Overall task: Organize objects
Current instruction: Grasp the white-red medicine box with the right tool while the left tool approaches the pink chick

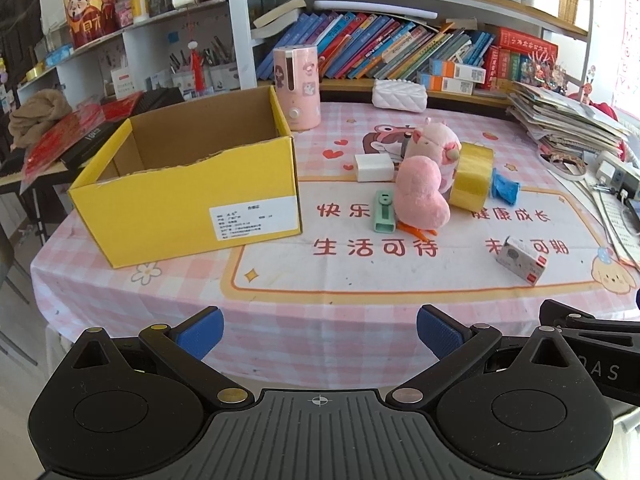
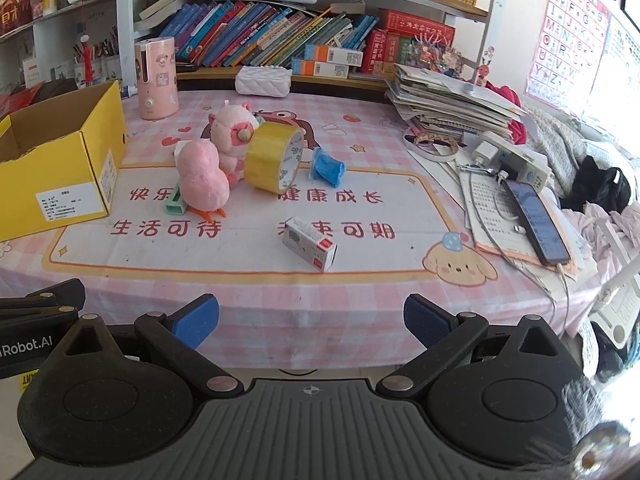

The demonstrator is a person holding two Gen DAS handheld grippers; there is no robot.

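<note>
An open yellow cardboard box [image 1: 188, 196] [image 2: 60, 160] stands empty on the left of the table. Beside it lie a pink plush chick [image 1: 422, 196] [image 2: 202, 178], a second pink plush toy [image 1: 436, 146] [image 2: 232, 130], a yellow tape roll [image 1: 472, 176] [image 2: 274, 158], a green clip-like item [image 1: 385, 212] [image 2: 175, 200], a white block [image 1: 374, 167], a blue crumpled piece [image 1: 505, 188] [image 2: 327, 168] and a small white-red carton [image 1: 520, 261] [image 2: 309, 245]. My left gripper [image 1: 320, 334] and right gripper [image 2: 312, 320] are open and empty at the table's near edge.
A pink dispenser [image 1: 297, 87] [image 2: 157, 80] and white quilted pouch [image 1: 399, 96] [image 2: 263, 80] stand at the back. A paper stack [image 2: 448, 100], power strip [image 2: 516, 162] and phone [image 2: 536, 216] crowd the right side. Bookshelves [image 1: 384, 52] rise behind.
</note>
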